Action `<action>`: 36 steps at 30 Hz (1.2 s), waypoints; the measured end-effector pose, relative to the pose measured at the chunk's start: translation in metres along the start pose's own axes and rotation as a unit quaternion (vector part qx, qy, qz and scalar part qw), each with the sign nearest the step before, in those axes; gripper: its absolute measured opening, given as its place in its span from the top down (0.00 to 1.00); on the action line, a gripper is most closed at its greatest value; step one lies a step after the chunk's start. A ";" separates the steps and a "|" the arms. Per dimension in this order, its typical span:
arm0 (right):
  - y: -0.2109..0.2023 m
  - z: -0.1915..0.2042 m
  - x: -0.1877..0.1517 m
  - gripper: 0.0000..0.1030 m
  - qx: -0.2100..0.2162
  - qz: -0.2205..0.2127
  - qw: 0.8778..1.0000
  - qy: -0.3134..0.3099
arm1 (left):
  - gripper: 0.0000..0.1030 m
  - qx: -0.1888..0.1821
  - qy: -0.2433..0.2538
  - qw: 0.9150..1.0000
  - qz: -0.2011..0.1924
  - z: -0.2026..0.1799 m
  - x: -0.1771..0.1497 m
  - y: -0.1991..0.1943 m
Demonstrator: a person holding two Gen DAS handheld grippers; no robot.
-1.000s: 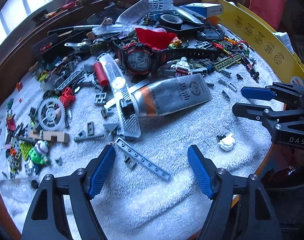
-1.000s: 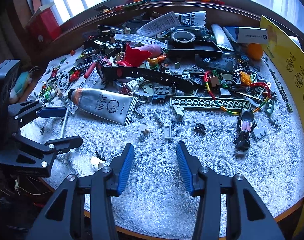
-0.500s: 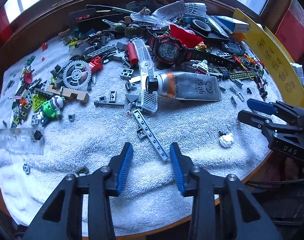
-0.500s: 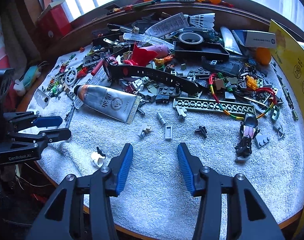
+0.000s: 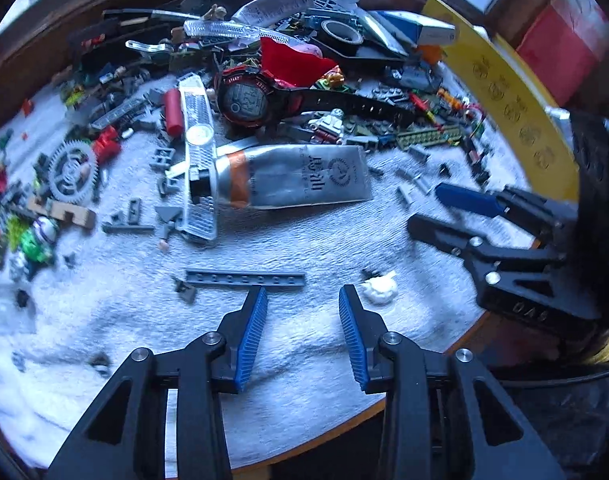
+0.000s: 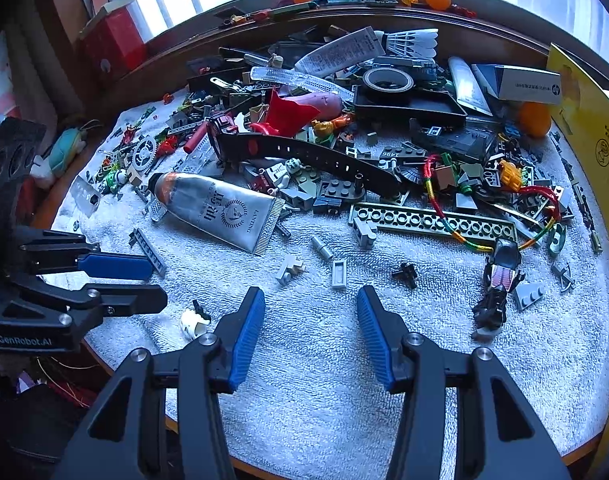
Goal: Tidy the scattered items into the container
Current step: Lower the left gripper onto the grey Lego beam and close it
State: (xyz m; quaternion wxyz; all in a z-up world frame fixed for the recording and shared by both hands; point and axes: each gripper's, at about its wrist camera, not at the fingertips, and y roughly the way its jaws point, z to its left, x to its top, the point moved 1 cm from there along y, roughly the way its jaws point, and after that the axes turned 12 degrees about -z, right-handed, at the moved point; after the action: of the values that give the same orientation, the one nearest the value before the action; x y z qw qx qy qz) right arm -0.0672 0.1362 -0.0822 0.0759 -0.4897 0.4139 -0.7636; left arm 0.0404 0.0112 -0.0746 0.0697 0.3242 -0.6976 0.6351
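Scattered items cover a white towel [image 5: 304,240] on a round table. A silver tube [image 5: 296,178] lies mid-table, also in the right wrist view [image 6: 220,210]. A black-and-red watch [image 5: 244,98] lies behind it. A grey studded strip [image 5: 244,279] lies just beyond my left gripper [image 5: 302,294], which is open and empty. A small white piece [image 5: 380,288] sits by its right finger. My right gripper [image 6: 310,294] is open and empty over bare towel, with small grey bricks [image 6: 338,272] just ahead. A black tray [image 6: 408,106] sits at the back.
A long grey-green plate [image 6: 432,222], a coloured cord [image 6: 436,200] and a dark figure [image 6: 498,292] lie on the right. A gear [image 5: 70,170] and green toy [image 5: 38,240] lie on the left. A yellow board [image 5: 504,92] stands along the right edge. The table's front edge is close.
My left gripper has swung right and forward, and its jaws have opened a little wider than half a second ago. The grey strip now lies crosswise just ahead. The right gripper has barely moved.
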 end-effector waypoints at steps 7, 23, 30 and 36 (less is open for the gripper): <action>0.000 -0.001 0.000 0.53 0.001 -0.003 1.000 0.009 | 0.43 0.055 0.059 0.997 -0.008 0.008 -0.002 0.008; 0.001 0.003 0.000 0.42 0.003 -0.009 1.000 0.018 | 0.23 0.039 0.154 0.987 -0.008 0.006 0.001 0.005; 0.001 0.003 0.000 0.42 -0.003 -0.012 1.000 0.027 | 0.23 0.023 0.165 0.986 0.006 0.013 0.005 0.016; 0.002 0.003 0.000 0.41 -0.010 -0.016 0.999 0.035 | 0.23 0.013 0.146 0.989 -0.006 0.020 0.008 0.017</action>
State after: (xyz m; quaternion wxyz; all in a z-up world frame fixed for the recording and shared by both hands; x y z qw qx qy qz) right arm -0.0647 0.1335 -0.0830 0.0440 -0.4699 0.4158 -0.7774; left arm 0.0317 -0.0105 -0.0886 0.1707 0.2329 -0.6696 0.6843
